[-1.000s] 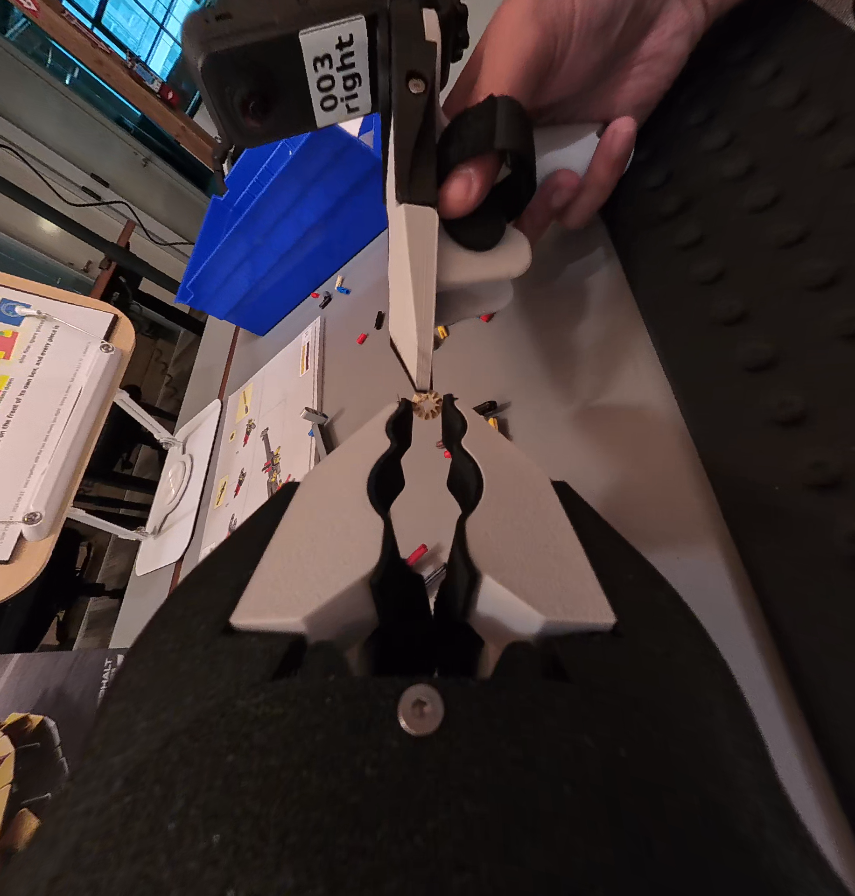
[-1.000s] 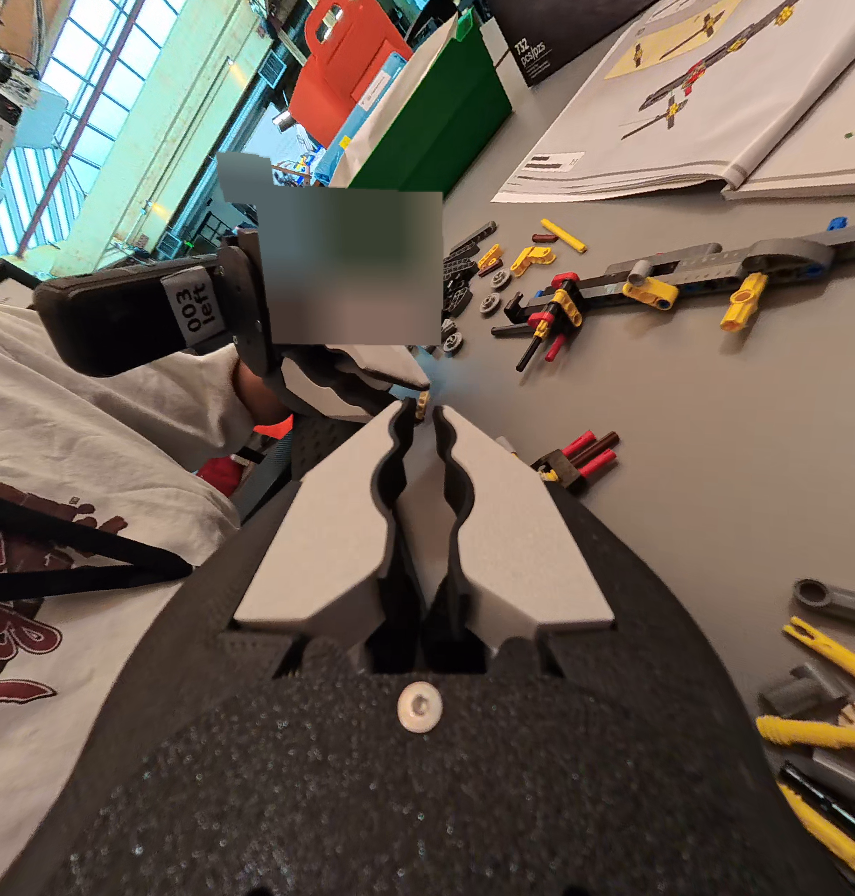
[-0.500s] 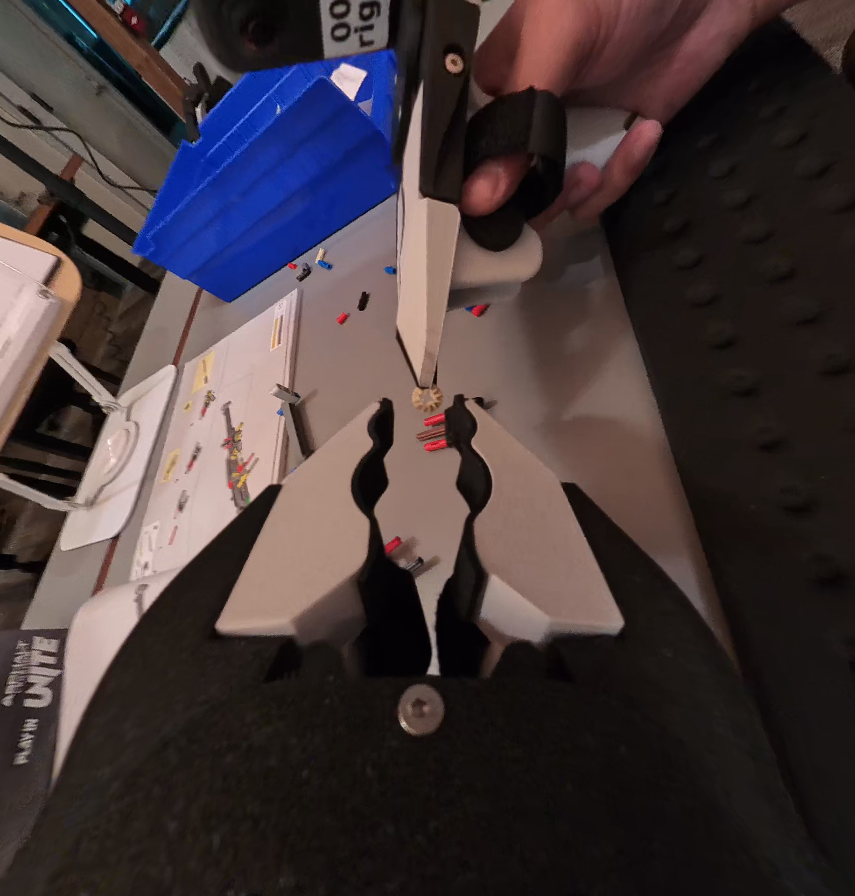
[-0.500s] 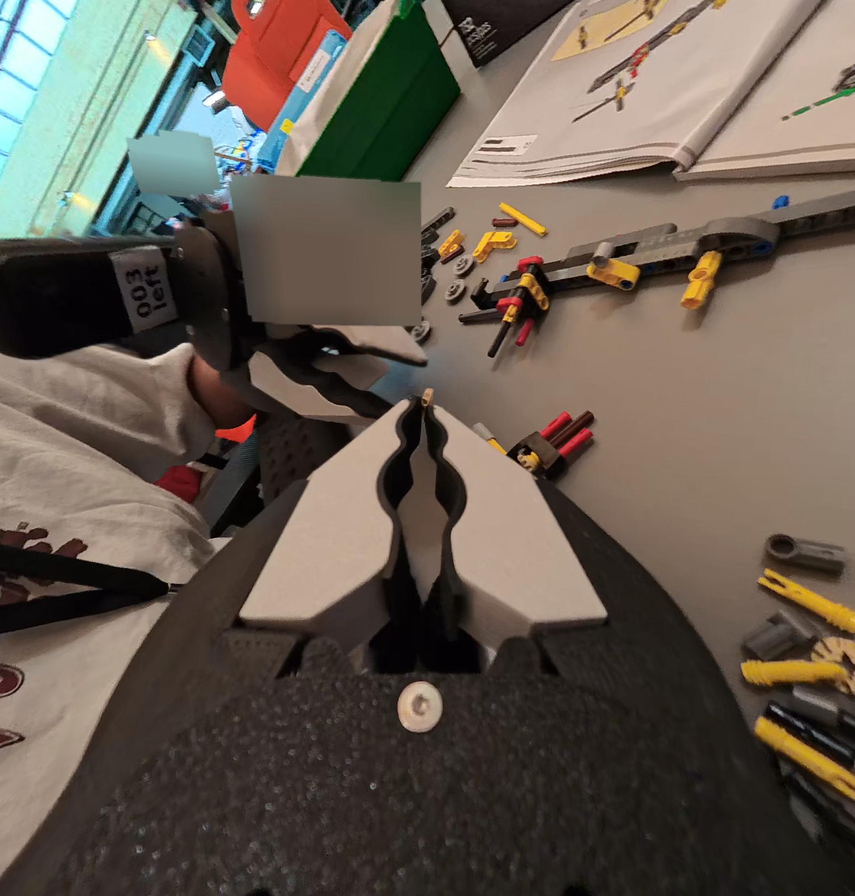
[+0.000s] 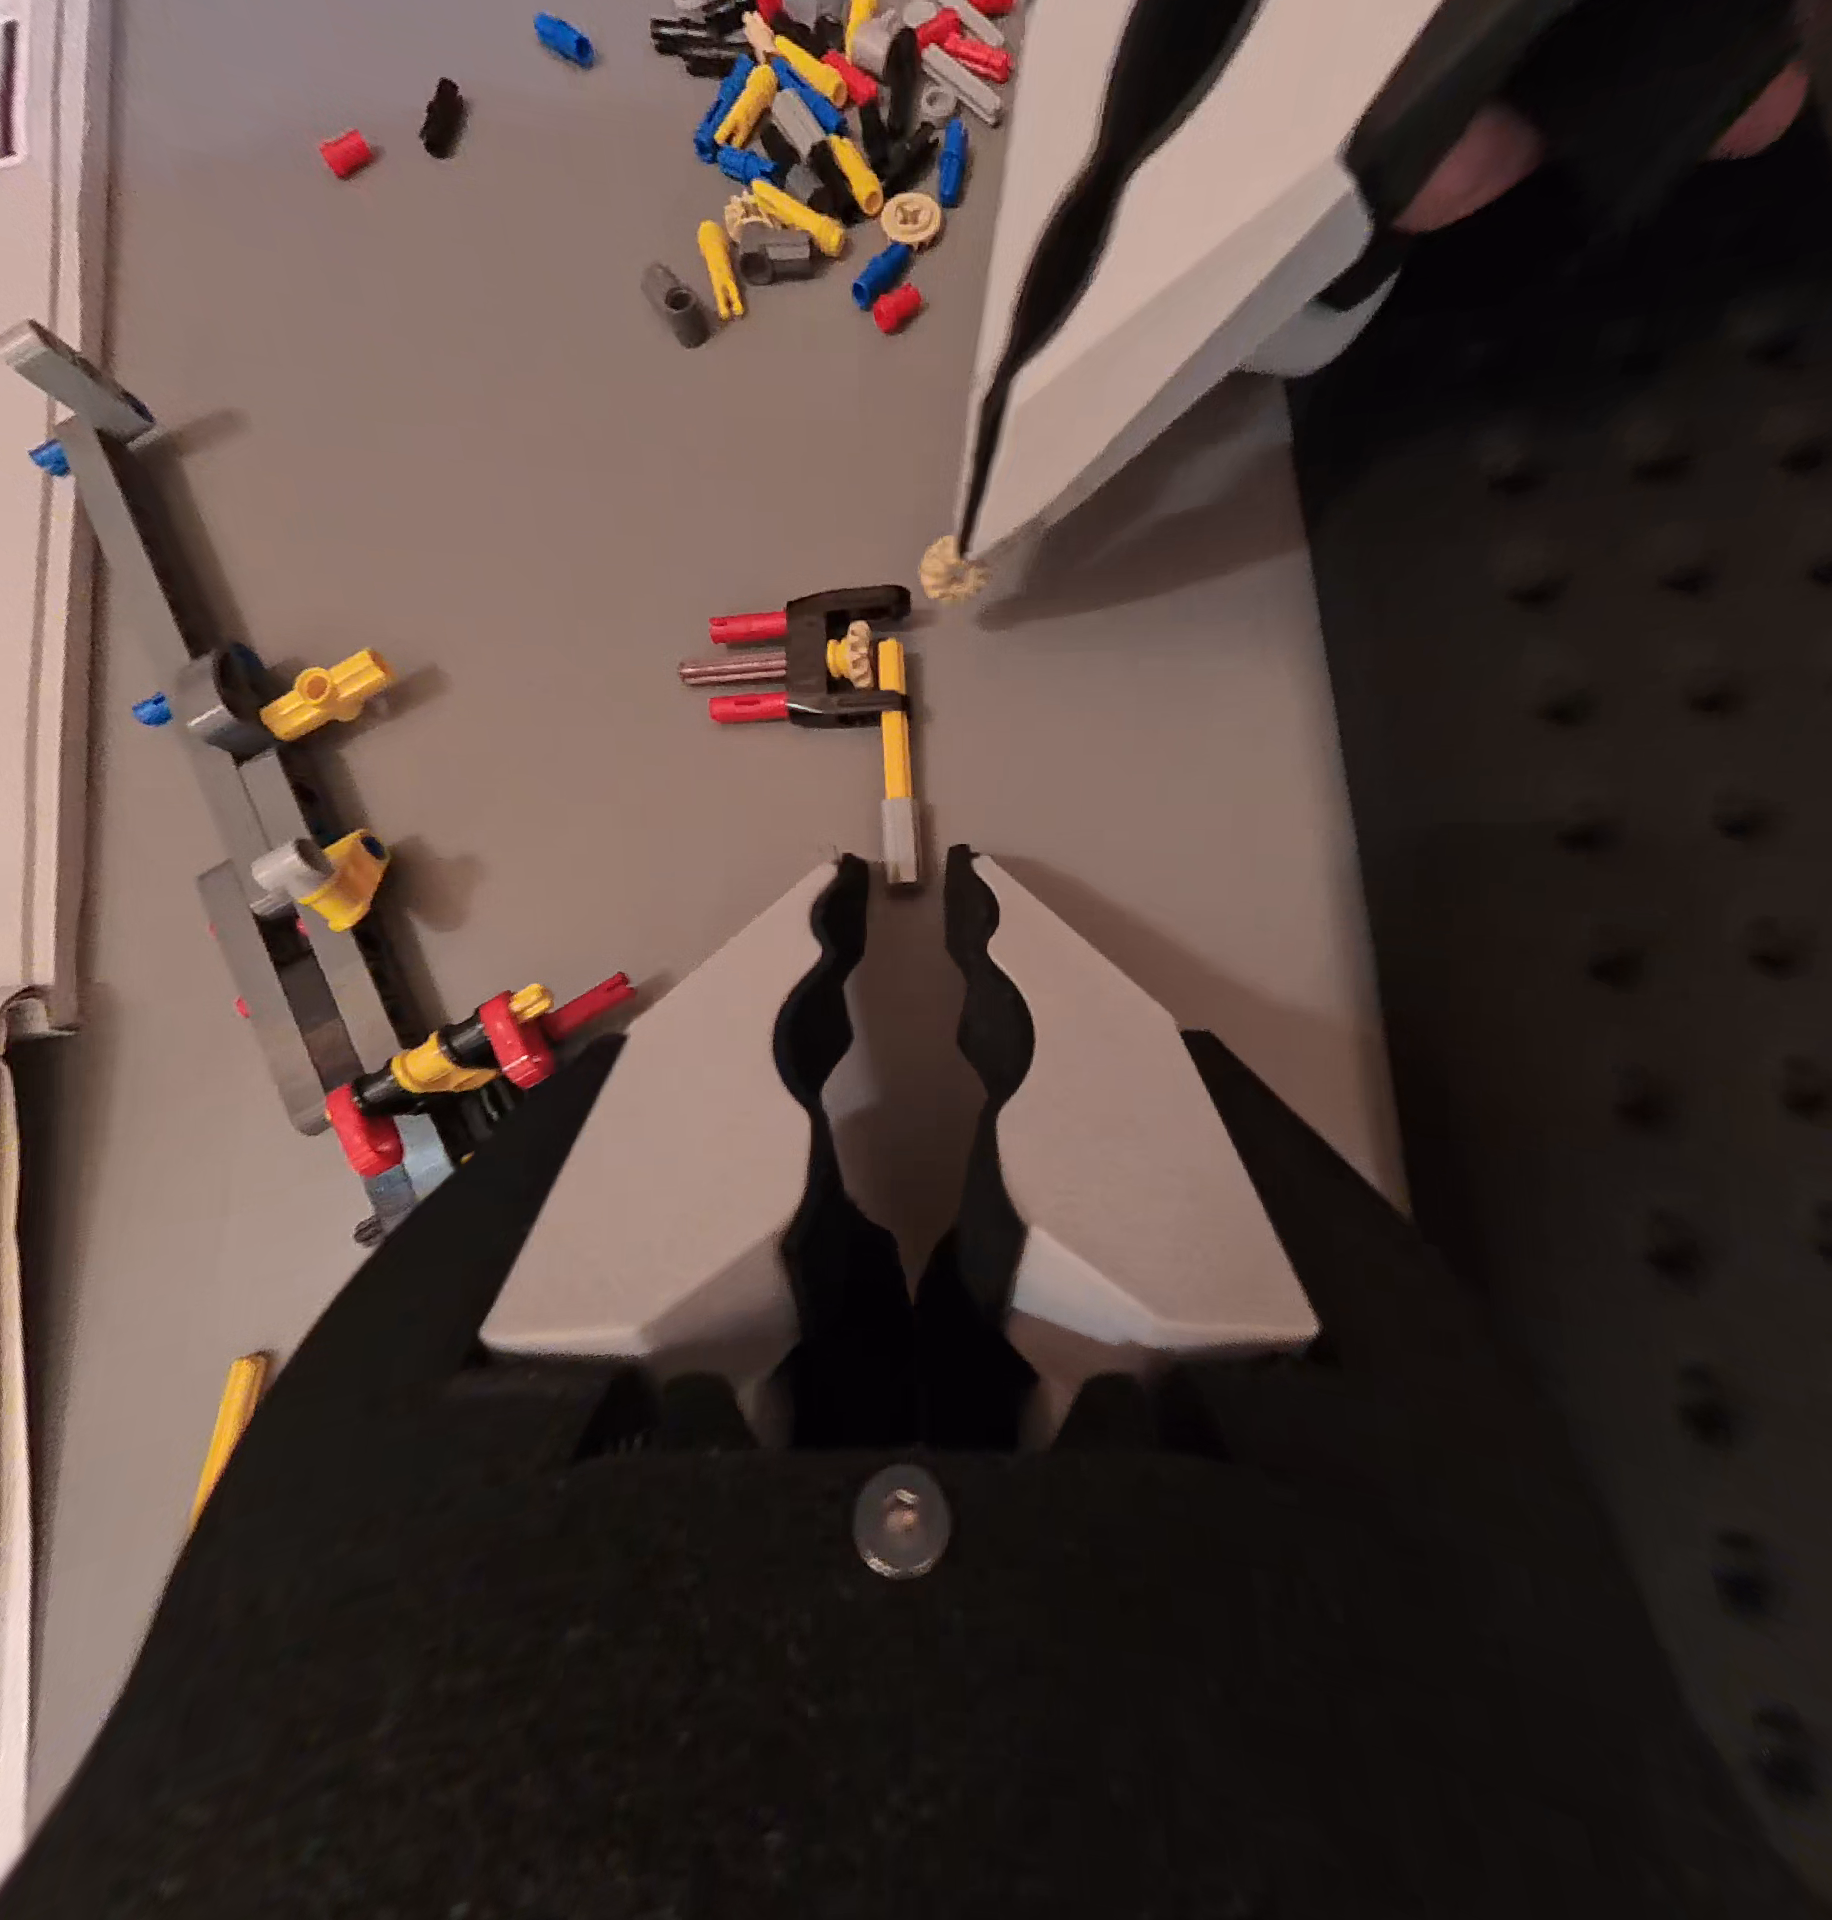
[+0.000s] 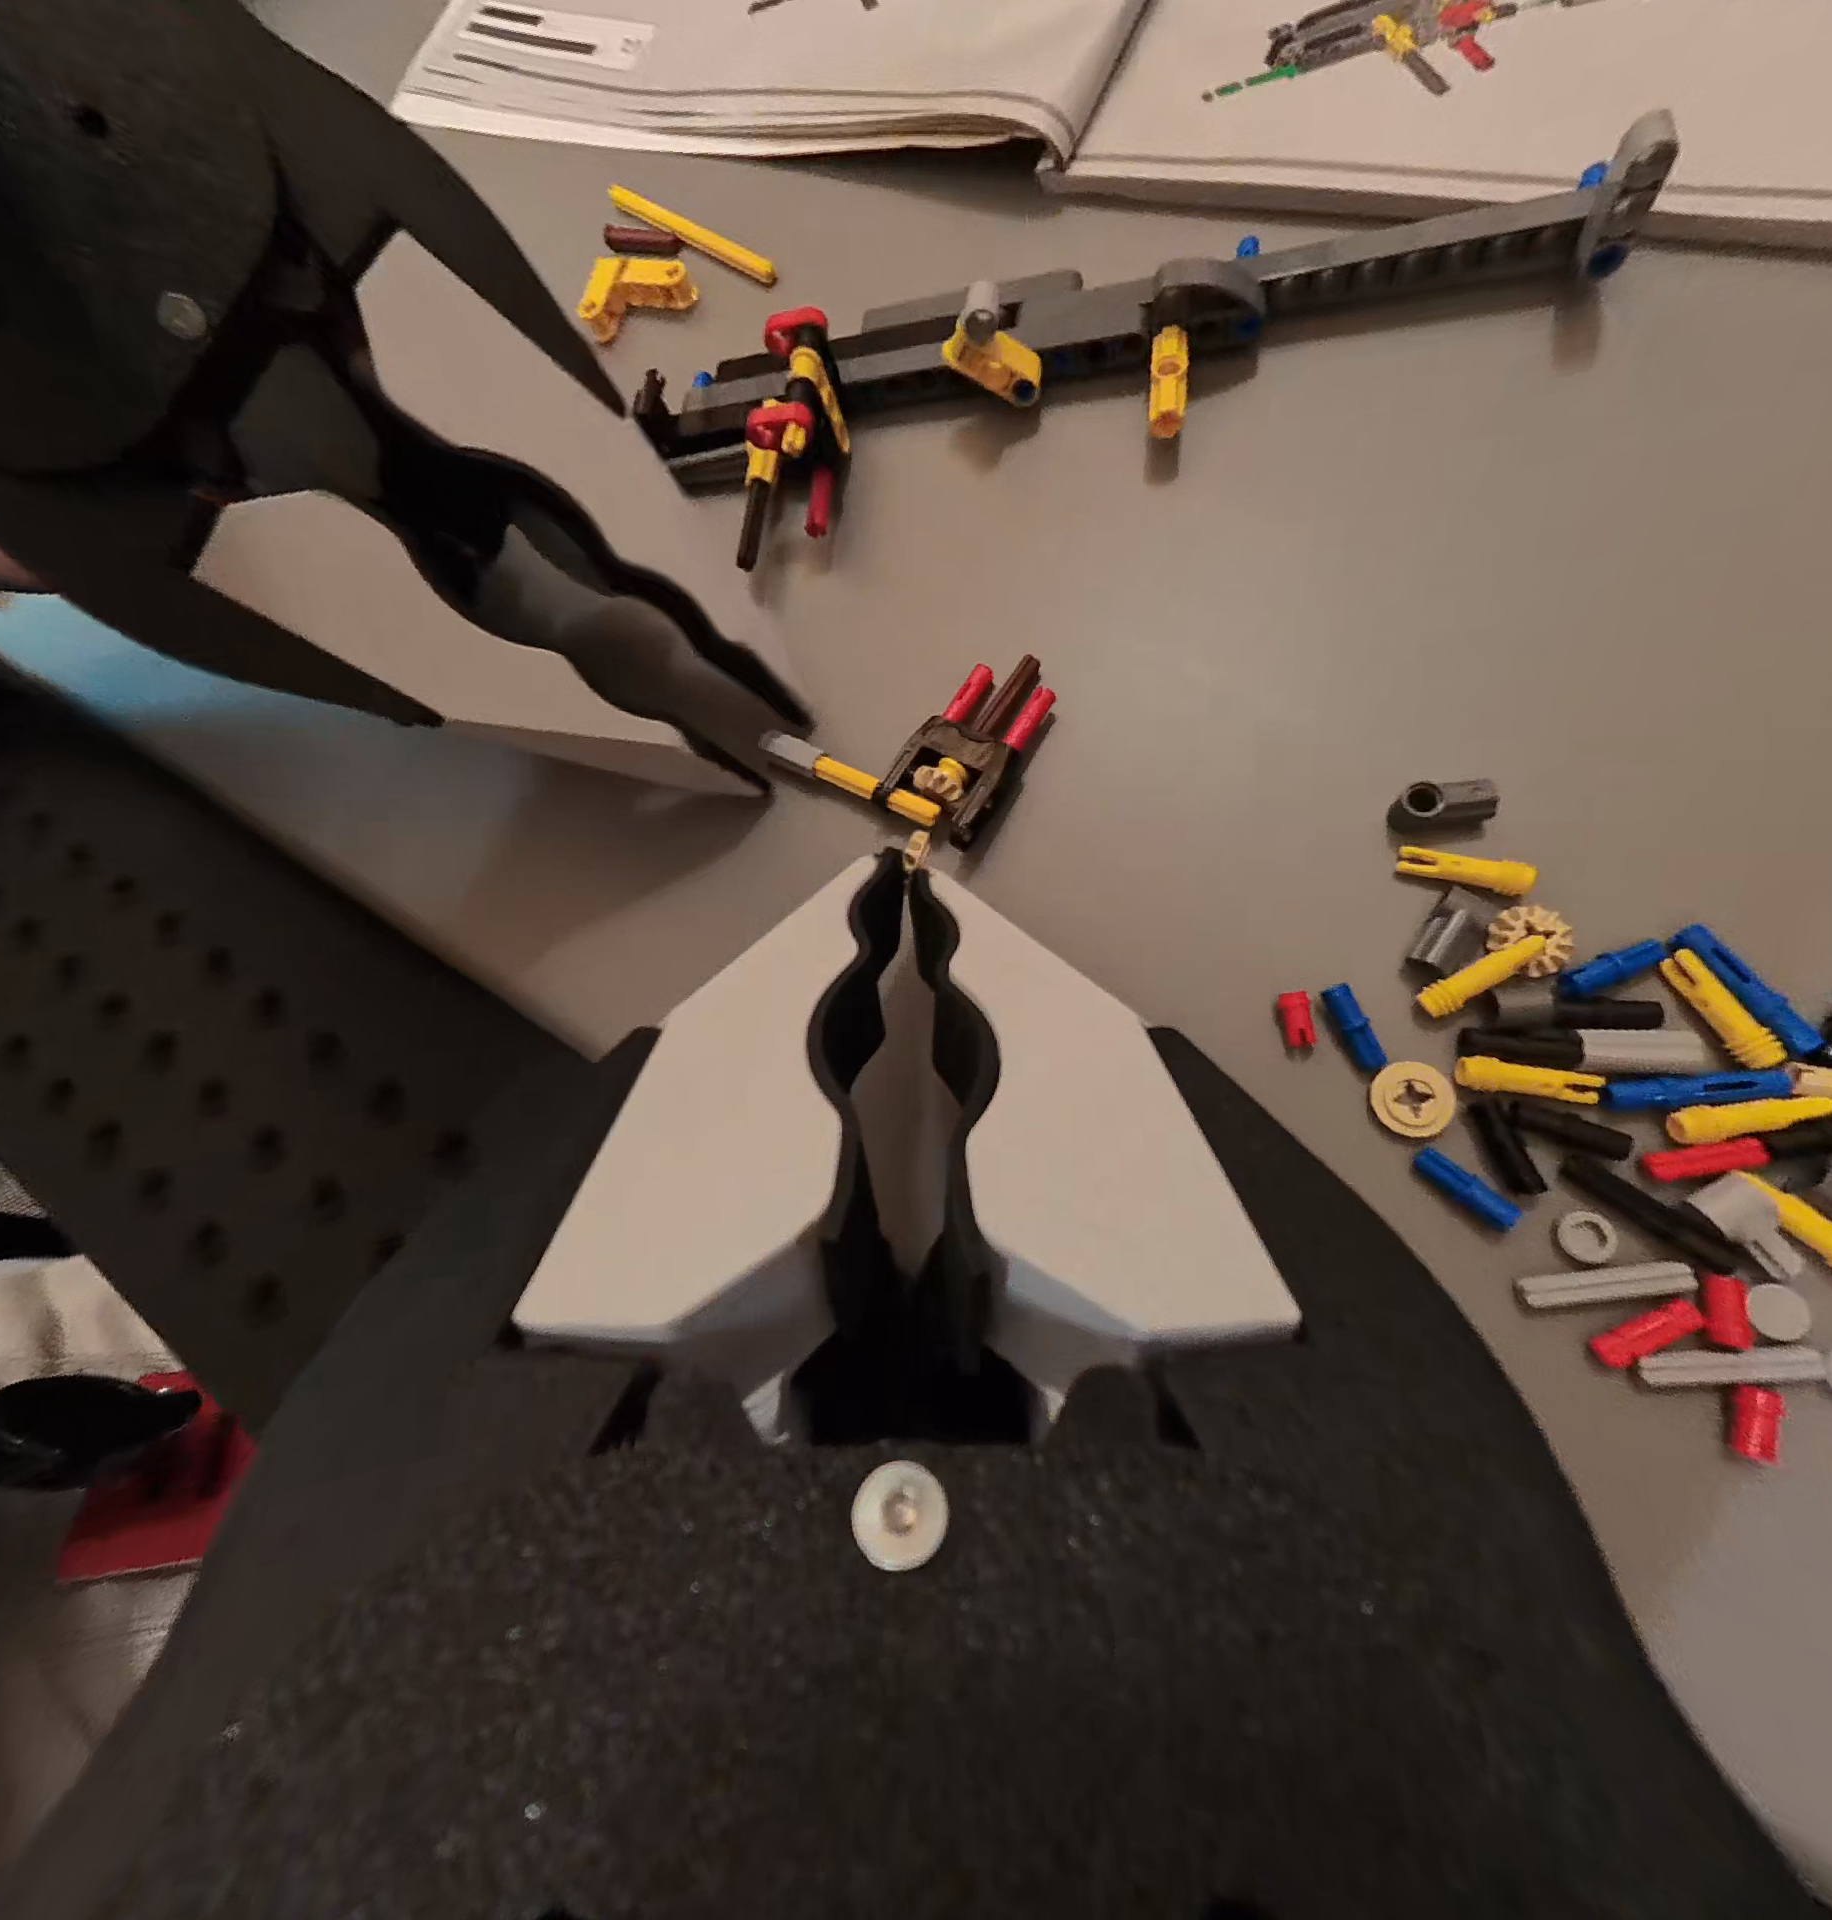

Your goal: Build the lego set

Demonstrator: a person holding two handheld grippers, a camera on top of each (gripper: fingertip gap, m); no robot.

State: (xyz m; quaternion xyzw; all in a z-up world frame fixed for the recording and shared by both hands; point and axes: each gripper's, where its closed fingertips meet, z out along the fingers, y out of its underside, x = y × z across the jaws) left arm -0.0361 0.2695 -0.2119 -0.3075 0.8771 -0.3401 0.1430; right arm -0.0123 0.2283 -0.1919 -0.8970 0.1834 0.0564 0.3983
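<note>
A small black frame assembly [image 5: 847,657] with red pins, a tan gear and a yellow axle [image 5: 893,727] lies on the grey table. It also shows in the right wrist view [image 6: 956,771]. My left gripper [image 5: 901,864] is open, and its tips straddle the axle's grey end sleeve [image 5: 899,847] without gripping it. My right gripper [image 6: 907,871] is shut on a small tan gear [image 6: 918,846] and holds it just beside the frame. In the left wrist view the gear [image 5: 951,569] hangs at the right gripper's tip [image 5: 972,532].
A long grey beam assembly [image 5: 268,852] with yellow and red parts lies to the left [image 6: 1099,322]. A pile of loose pins and axles [image 5: 839,125] lies beyond [image 6: 1639,1101]. An open instruction booklet [image 6: 995,73] lies at the far edge. A black studded mat [image 5: 1618,831] borders the table. Spacing between my two grippers at the tips: around 6 cm.
My left gripper let go of the tan gear, and the right gripper now holds it alone. Both grippers have dropped to the table, with the left at the axle's grey end.
</note>
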